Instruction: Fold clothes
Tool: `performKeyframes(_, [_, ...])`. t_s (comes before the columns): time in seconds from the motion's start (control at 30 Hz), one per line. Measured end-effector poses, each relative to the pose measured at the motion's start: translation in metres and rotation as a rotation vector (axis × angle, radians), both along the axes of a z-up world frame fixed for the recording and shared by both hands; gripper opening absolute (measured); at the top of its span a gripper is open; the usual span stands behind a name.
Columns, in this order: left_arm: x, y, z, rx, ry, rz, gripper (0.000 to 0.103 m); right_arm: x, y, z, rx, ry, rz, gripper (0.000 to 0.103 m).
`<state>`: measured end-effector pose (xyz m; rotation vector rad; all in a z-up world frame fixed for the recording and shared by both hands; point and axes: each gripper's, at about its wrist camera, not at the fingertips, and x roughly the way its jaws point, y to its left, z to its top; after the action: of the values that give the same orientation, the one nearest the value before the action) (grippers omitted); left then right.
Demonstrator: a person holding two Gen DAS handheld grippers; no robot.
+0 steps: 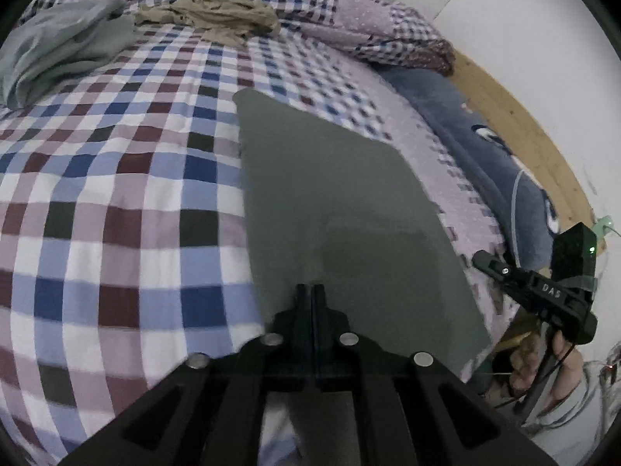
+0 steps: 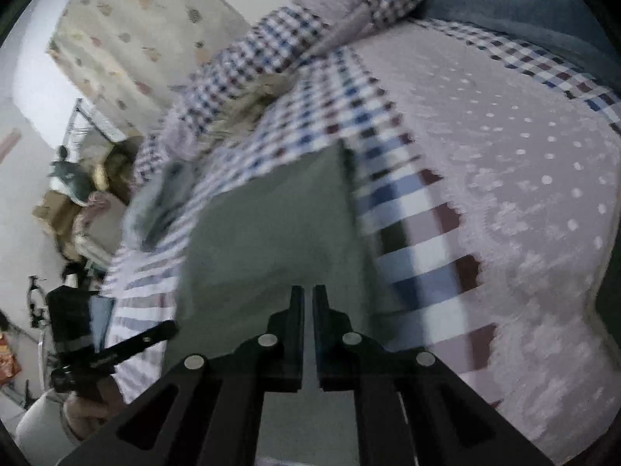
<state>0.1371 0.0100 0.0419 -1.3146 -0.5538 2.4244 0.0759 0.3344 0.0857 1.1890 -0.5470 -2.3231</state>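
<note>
Grey-green garment, flat and smooth-edged, spread on the checked bedspread straight ahead of both tools. Long axis running away from the fingers, narrowing toward a far corner up and slightly left in the left wrist view; near edge passing under the fingertips and out of sight below. Left gripper planted on that near edge, left of the cloth's middle, fingers pressed together with no gap showing; whether a fold of fabric sits pinched between them, impossible to tell. Right gripper likewise pointed along the cloth, fingers closed to a thin slit with grey showing through it; a grip on the fabric likely, but not certain under the blur. From the left wrist view, the right tool's tip just beside the cloth's right border, with the hand holding it below. Probably a fold carried forward along the long axis, near edge toward far edge, both tools about equally close to it. Farther off, ahead and left: a crumpled grey heap and a tan heap, well apart from the garment. Off to the right, a blue pillow along the bed's edge.
</note>
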Motion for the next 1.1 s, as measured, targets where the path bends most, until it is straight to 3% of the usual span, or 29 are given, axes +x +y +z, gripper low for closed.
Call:
performKeyframes(0.1, [0.007, 0.008, 0.004, 0.018, 0.0, -0.02, 0.001, 0.002, -0.024, 0.001, -0.041, 0.012, 0.07, 0.004])
performKeyframes(0.3, [0.007, 0.024, -0.006, -0.06, -0.075, -0.013, 0.001, -0.006, -0.078, -0.015, -0.07, -0.017, 0.174, 0.005])
performKeyframes(0.43, [0.001, 0.026, -0.011, -0.09, -0.148, 0.028, 0.001, -0.002, -0.106, -0.043, 0.049, -0.061, 0.217, 0.0])
performKeyframes(0.53, [-0.001, 0.029, -0.013, -0.116, -0.151, 0.028, 0.001, -0.003, -0.089, -0.051, 0.054, -0.082, 0.178, 0.0])
performKeyframes(0.7, [0.002, 0.032, -0.014, -0.136, -0.138, 0.03, 0.001, 0.001, -0.019, -0.045, 0.032, -0.108, -0.033, 0.0])
performKeyframes(0.77, [0.004, 0.031, -0.014, -0.133, -0.134, 0.039, 0.001, 0.008, 0.001, -0.039, 0.102, -0.101, -0.124, 0.0])
performKeyframes(0.87, [0.012, 0.029, -0.004, -0.112, -0.106, 0.052, 0.001, 0.023, 0.02, -0.027, 0.1, -0.065, -0.184, 0.004])
performKeyframes(1.1, [0.011, 0.067, 0.018, -0.006, 0.012, -0.051, 0.001, 0.049, -0.001, -0.006, -0.011, 0.044, -0.068, 0.004])
